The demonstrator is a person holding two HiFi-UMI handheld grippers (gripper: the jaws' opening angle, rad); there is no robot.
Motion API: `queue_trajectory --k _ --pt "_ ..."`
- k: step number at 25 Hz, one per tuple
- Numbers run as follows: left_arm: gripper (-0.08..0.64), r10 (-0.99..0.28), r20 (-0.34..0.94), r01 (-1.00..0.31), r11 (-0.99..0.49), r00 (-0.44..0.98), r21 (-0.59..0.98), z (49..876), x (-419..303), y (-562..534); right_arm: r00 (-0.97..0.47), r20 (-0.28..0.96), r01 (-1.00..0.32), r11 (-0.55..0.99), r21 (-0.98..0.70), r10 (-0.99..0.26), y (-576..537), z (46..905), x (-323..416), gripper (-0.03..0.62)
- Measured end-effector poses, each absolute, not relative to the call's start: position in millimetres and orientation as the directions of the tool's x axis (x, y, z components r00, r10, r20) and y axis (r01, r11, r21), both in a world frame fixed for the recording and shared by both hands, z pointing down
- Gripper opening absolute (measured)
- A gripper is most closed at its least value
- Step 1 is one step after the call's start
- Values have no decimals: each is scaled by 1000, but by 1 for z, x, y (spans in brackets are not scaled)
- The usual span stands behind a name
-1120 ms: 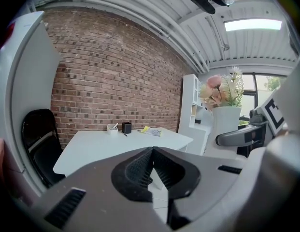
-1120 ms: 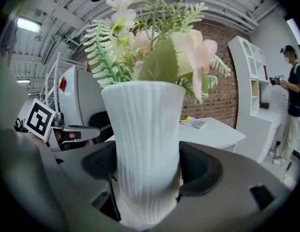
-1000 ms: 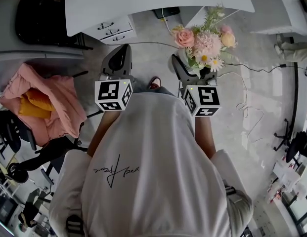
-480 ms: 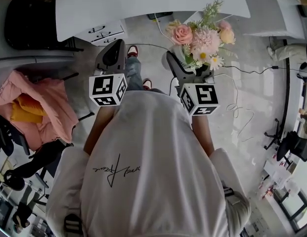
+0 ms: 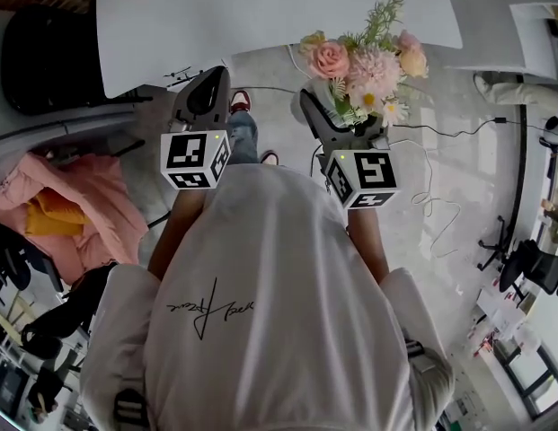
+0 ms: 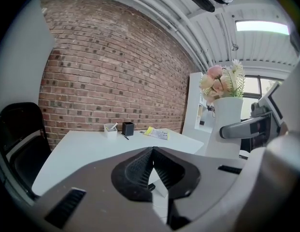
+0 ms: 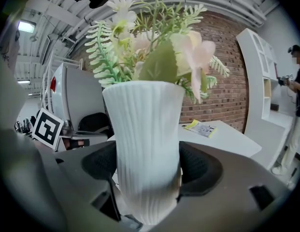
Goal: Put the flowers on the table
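Grips the white ribbed vase [image 7: 146, 144] in the right gripper [image 7: 147, 175], one pad pressed on its lower side at 3 o'clock and the other at 9 o'clock, with the vase upright. Holds in it the flowers [image 5: 364, 57], pink, peach and white blooms with green fern sprigs, at 1 o'clock in the head view. Shows them overlapping the near edge of the white table [image 5: 261, 7] there, above the grey floor [image 5: 458, 178], with the vase in the jaws and not standing on the tabletop. Holds the left gripper [image 6: 152, 164] clenched on nothing, jaw tips meeting, at 11 o'clock in the head view and well apart from the vase. Faces the table, which spreads across 12 o'clock. Shows on the tabletop, in the left gripper view, a clear cup [image 6: 110, 130], a small black box [image 6: 128, 128] just beside it and a yellow leaflet [image 6: 156, 133] further toward 3 o'clock, all before a brick wall [image 6: 116, 66]. Has a black chair [image 6: 19, 144] at 9 o'clock in that view, and a pink cloth heap [image 5: 72, 200] at 9 o'clock in the head view.
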State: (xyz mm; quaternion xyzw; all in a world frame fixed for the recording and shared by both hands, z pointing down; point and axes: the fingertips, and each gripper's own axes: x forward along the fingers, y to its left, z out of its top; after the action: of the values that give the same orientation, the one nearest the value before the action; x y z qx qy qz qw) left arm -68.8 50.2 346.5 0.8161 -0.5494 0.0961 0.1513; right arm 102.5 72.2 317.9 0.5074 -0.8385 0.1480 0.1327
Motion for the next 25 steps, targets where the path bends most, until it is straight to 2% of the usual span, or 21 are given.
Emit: queue_trajectory --k 15,25 --pt "5 -864 273 -906 -396 424 151 319 -113 -67 -412 352 -909 405 -97 -841 -39 298 56 393" --pt "5 -853 216 -880 -456 475 134 303 -126 -119 -372 273 -927 369 -66 -887 -92 272 37 391"
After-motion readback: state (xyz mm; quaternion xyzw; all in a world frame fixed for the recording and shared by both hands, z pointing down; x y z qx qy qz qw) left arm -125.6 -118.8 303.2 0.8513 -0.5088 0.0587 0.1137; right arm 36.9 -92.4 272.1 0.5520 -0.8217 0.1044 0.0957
